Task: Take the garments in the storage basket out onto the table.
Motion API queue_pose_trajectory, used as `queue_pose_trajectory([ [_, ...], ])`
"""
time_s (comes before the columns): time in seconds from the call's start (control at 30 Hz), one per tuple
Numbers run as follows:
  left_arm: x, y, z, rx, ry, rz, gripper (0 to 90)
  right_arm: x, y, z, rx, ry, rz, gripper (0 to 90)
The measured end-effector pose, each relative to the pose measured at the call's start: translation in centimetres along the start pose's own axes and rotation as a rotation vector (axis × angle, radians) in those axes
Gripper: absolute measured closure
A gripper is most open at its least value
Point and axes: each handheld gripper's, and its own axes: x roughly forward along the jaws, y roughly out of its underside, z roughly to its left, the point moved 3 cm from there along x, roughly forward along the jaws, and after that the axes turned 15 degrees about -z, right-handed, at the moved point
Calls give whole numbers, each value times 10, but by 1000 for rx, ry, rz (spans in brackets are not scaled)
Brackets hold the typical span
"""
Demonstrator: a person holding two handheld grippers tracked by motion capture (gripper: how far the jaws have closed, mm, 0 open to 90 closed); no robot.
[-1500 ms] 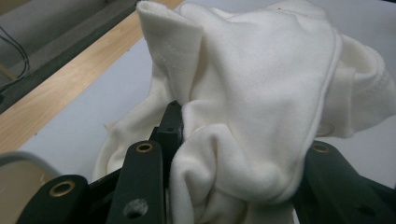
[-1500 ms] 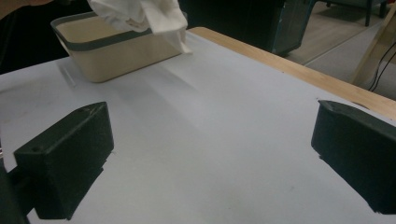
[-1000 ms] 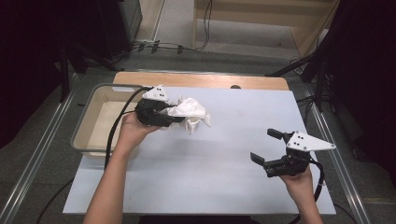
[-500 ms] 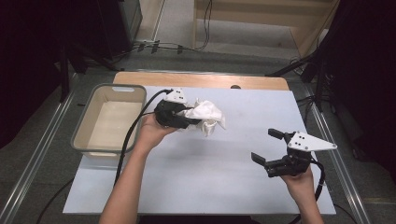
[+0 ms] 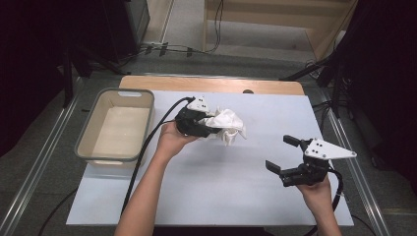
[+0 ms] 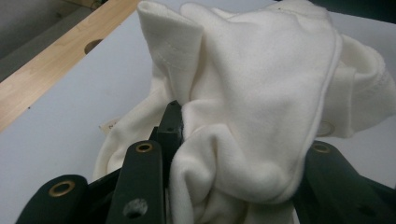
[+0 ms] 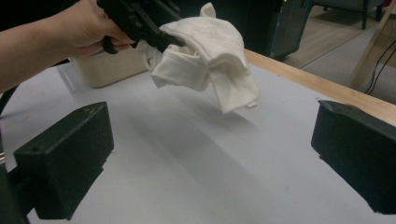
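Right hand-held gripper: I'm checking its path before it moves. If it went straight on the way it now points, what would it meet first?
Probably the white cloth, which hangs clear of the table from the left hand-held gripper. The right hand-held gripper stands open, with bare table in between. Depth is unclear; it might pass beneath.

OBJECT: white cloth (image 5: 227, 124) | MATERIAL: soft knit, stitched hems, small tag | STATE: crumpled into loose bunch, folds hanging down | POSE: lifted clear of the worktop (image 5: 206, 187), casting a shadow below | LOCATION: right of the beige bin (image 5: 96, 129), near worktop centre
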Motion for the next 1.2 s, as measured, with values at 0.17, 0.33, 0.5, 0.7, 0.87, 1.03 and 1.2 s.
queue_pose_trajectory([
  [0.17,7,1,-1,22,-3,21,588,0,0,0,-1,-1,1,0],
  [0.33,16,4,-2,17,-13,27,587,0,0,0,-2,-1,2,0],
  [0.5,23,8,-3,34,-17,58,586,0,0,0,0,-2,1,0],
  [0.7,31,13,-3,38,-20,84,586,0,0,0,-2,-2,2,0],
  [0.87,36,17,-3,36,-22,101,585,1,1,-1,-4,-2,4,0],
  [1.03,42,21,-2,39,-26,128,584,1,1,0,-4,-4,7,0],
  [1.2,47,26,-2,35,-28,149,582,1,1,0,-4,-5,6,0],
])
